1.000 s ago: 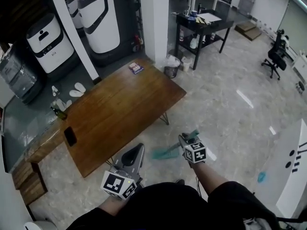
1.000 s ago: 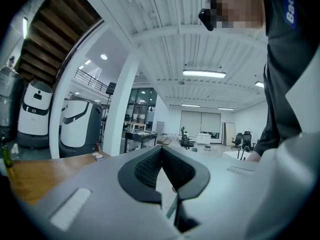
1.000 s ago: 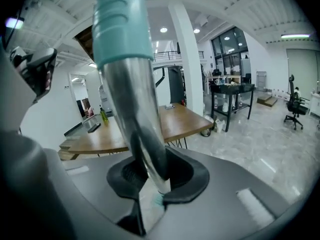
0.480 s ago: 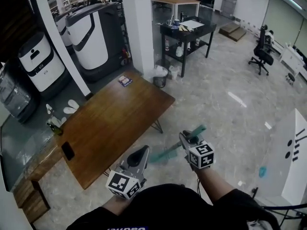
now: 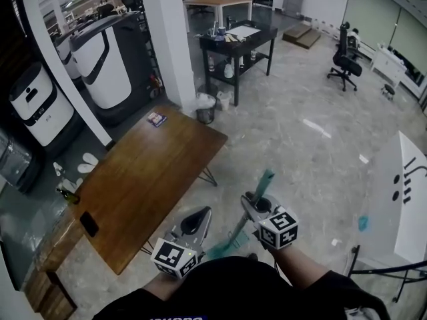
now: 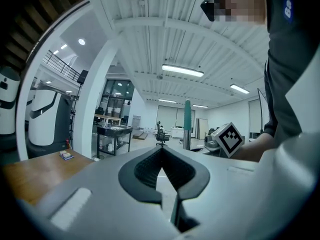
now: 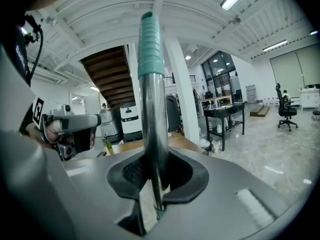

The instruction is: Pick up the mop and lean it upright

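Our right gripper (image 7: 154, 174) is clamped on the mop (image 7: 151, 74) by its handle, mid-lift we judge; next we need a leaning spot.

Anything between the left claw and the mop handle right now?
Nothing visible. The right claw grips the mop handle; the left claw is beside it, shut and empty, with a clear gap between them.

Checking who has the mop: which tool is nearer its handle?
Right. The right tool is clamped on the mop handle below its teal grip; the left tool is off to the handle's left in the head view, not touching it.
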Demonstrator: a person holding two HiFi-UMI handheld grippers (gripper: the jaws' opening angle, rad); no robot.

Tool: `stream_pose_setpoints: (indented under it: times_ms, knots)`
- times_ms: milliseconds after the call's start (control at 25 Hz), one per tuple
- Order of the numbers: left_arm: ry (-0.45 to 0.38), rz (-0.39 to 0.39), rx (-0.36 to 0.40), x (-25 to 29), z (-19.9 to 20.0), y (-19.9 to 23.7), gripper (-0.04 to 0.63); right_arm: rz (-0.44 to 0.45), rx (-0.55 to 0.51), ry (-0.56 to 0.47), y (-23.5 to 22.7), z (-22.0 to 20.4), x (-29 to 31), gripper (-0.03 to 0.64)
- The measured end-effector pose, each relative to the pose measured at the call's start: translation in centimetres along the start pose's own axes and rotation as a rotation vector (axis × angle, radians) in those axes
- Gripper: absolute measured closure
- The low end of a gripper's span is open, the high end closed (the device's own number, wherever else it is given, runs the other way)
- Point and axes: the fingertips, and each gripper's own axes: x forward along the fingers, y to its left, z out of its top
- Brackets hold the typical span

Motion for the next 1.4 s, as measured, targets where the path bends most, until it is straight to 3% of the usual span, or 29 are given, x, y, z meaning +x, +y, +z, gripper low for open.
stream_pose_setpoints:
  times_ms: [280, 720, 1080, 1400]
  knots:
    - [0.023, -0.072, 0.001, 2.0, -0.6, -2.3, 0.580, 0.010, 0.013, -0.019, 0.2, 0.2, -2.3, 0.551]
    - [0.016, -0.080, -0.013, 6.5, -0.5, -4.6, 0.580, 0.020, -0.017, -0.062, -3.0, 1.4, -4.6, 0.551]
    - [0.005, -0.060, 0.002, 13.5, 0.2, -8.2, 0.580, 0.004, -0.023, -0.143, -11.3, 4.5, -8.2, 0.551]
    - [0.013, -0.106, 0.010, 19.4, 0.7, -9.8, 0.580, -0.131, -0.003, -0.144, -20.8, 5.0, -10.3, 0.551]
